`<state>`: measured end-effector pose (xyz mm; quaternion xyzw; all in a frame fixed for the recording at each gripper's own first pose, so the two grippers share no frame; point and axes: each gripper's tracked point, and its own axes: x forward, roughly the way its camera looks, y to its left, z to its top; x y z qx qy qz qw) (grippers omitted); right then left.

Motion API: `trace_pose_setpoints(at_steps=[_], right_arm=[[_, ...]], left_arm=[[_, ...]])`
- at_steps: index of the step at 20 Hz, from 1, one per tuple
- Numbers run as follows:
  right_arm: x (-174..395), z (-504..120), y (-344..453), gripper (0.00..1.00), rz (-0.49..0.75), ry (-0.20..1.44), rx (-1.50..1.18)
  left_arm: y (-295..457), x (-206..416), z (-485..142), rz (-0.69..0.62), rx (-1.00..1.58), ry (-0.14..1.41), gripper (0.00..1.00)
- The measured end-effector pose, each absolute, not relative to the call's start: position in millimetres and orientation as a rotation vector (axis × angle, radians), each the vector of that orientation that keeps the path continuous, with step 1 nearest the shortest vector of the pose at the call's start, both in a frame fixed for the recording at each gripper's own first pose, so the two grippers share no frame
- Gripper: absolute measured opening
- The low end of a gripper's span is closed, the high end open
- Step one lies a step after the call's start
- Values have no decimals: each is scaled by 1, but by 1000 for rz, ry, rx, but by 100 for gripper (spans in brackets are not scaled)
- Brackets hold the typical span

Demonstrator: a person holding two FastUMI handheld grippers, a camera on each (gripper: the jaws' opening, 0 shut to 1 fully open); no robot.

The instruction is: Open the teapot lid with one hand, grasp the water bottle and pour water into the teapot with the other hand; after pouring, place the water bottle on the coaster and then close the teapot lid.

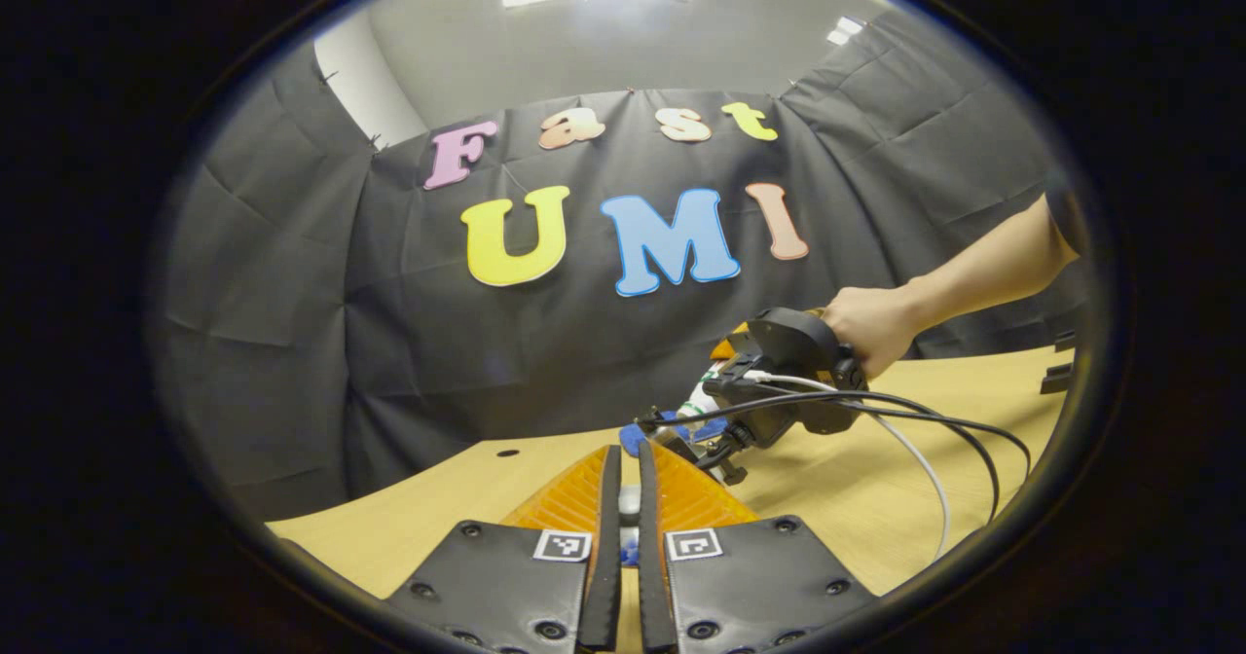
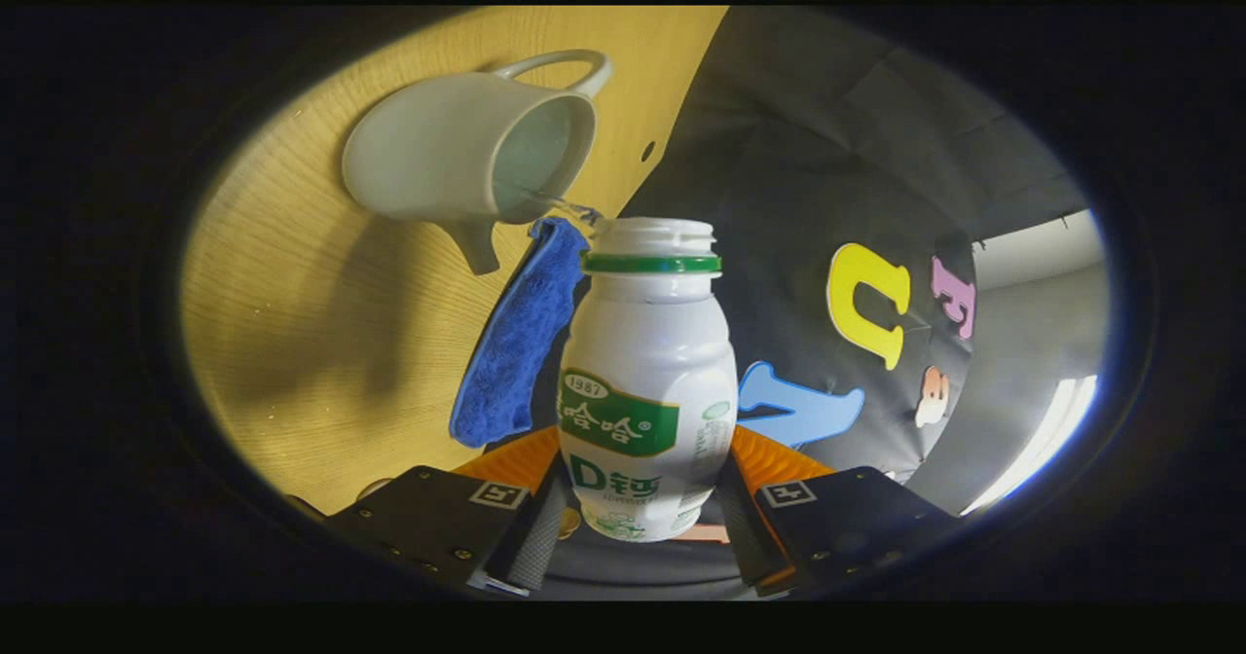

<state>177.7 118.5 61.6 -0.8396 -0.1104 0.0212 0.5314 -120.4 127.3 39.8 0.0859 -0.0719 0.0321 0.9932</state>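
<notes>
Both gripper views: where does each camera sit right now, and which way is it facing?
Left gripper view: rides the left gripper, facing level across the table at the booth wall; its near-shut fingers, plus the person's hand holding the right gripper.
Right gripper view: rides the tilted right gripper, clamping the water bottle toward the teapot.
Shared: table, blue coaster.

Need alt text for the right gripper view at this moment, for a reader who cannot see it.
The right gripper holds an uncapped white water bottle between its fingers, tipped so a thin stream of water runs from its mouth into the open white teapot. The teapot stands on a wooden table next to a blue coaster.
</notes>
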Motion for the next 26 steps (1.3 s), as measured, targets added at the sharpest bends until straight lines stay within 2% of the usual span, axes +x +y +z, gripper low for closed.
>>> trace_pose_setpoints(at_steps=[12, 13, 21, 23, 26], right_arm=[[173, 53, 137, 71, 63, -298, -2038], [173, 52, 138, 72, 63, -298, -2039], [173, 48, 138, 72, 67, -293, -2049], [174, 48, 138, 72, 67, -290, -2045], [174, 41, 133, 72, 94, -247, -1977]], left_arm=[[128, -120, 44, 71, 184, -154, 14], [128, -121, 44, 70, 183, -155, 18], [130, -122, 45, 77, 183, -156, 18], [128, -123, 44, 75, 184, -156, 14], [130, -122, 48, 76, 186, -160, 14]])
